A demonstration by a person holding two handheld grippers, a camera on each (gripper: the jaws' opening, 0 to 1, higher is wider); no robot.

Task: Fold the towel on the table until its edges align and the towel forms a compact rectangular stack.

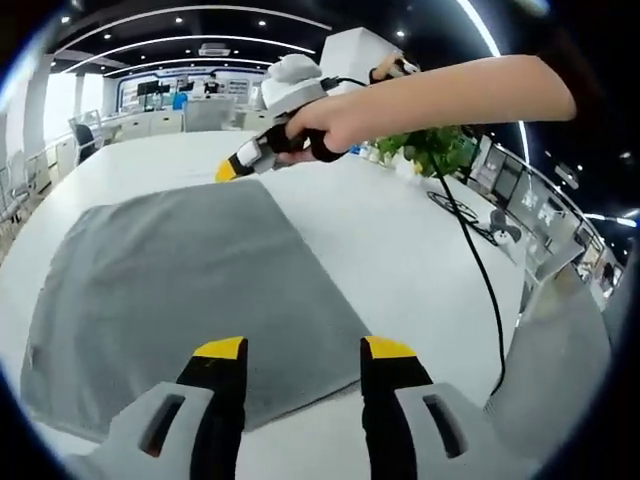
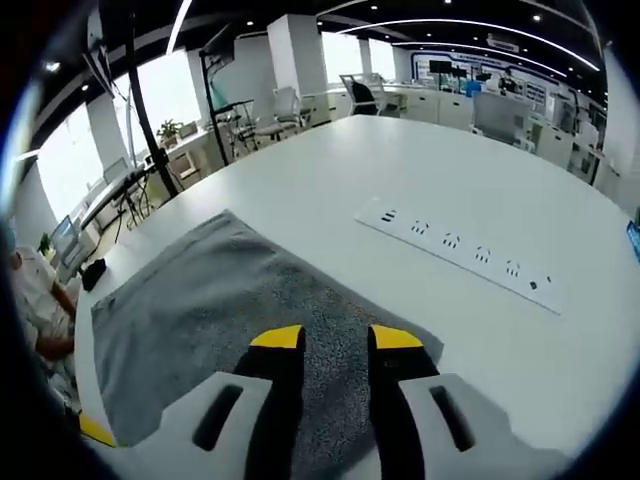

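Note:
A grey towel [image 1: 190, 290] lies spread flat on the white table [image 1: 400, 250]. My left gripper [image 1: 303, 348] is open above the towel's near edge, with nothing between its yellow-tipped jaws. A hand holds my right gripper [image 1: 232, 168] at the towel's far corner. In the right gripper view, the right gripper [image 2: 335, 338] hovers over that end of the towel [image 2: 190, 310], its jaws a little apart and empty. A yellow tip of the left gripper [image 2: 97, 430] peeks in at the lower left.
A white power strip [image 2: 465, 250] lies on the table [image 2: 400, 170] beyond the towel. A black cable [image 1: 480, 270] trails across the table's right side, past a green plant [image 1: 440, 150]. A seated person [image 2: 35, 300] is beside the table edge. Office desks and chairs stand behind.

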